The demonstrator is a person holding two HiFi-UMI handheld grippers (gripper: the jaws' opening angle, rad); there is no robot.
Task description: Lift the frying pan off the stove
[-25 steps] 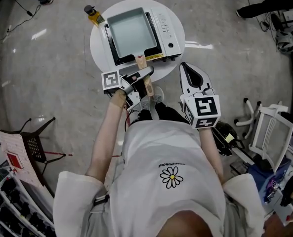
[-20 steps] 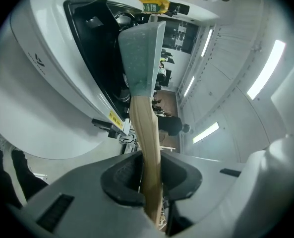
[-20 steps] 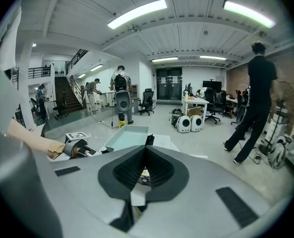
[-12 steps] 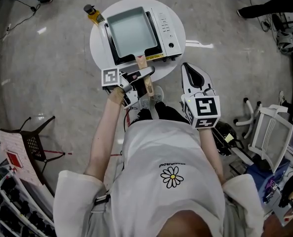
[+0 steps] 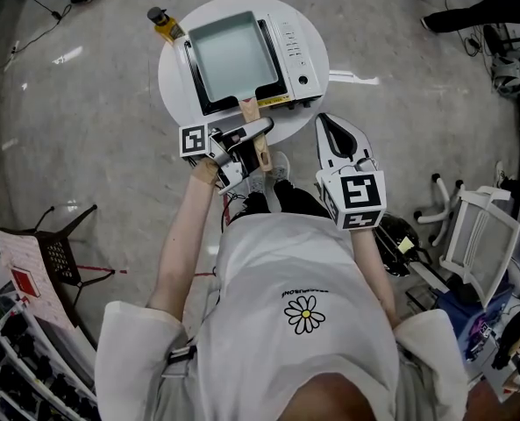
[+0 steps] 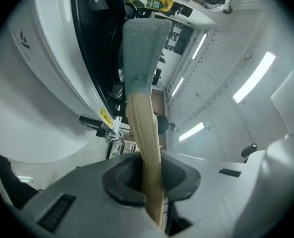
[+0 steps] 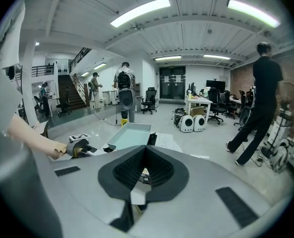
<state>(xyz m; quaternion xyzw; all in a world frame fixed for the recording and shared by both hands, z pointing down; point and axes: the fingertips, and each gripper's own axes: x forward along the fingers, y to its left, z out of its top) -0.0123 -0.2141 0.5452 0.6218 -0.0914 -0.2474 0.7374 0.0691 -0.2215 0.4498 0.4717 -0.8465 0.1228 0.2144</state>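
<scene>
A rectangular pale-green frying pan (image 5: 233,53) sits on a white portable stove (image 5: 296,60) on a round white table (image 5: 176,77). Its wooden handle (image 5: 250,110) juts over the table's near edge. My left gripper (image 5: 246,134) is shut on that handle. In the left gripper view the handle (image 6: 143,133) runs up between the dark pads (image 6: 119,175) to the pan's green neck (image 6: 139,53). My right gripper (image 5: 334,139) hovers off the table's near right edge, shut and holding nothing. From the right gripper (image 7: 146,170) I see the pan (image 7: 129,134) ahead.
A yellow bottle (image 5: 165,26) stands at the table's far left edge. A white chair (image 5: 479,235) is on the right and a black stool (image 5: 62,253) on the left. A person (image 7: 261,103) stands to the right, and another person (image 7: 124,95) stands beyond the table.
The left gripper's jaws have drawn in onto the wooden handle. The right gripper has drifted slightly left. The pan still rests on the stove.
</scene>
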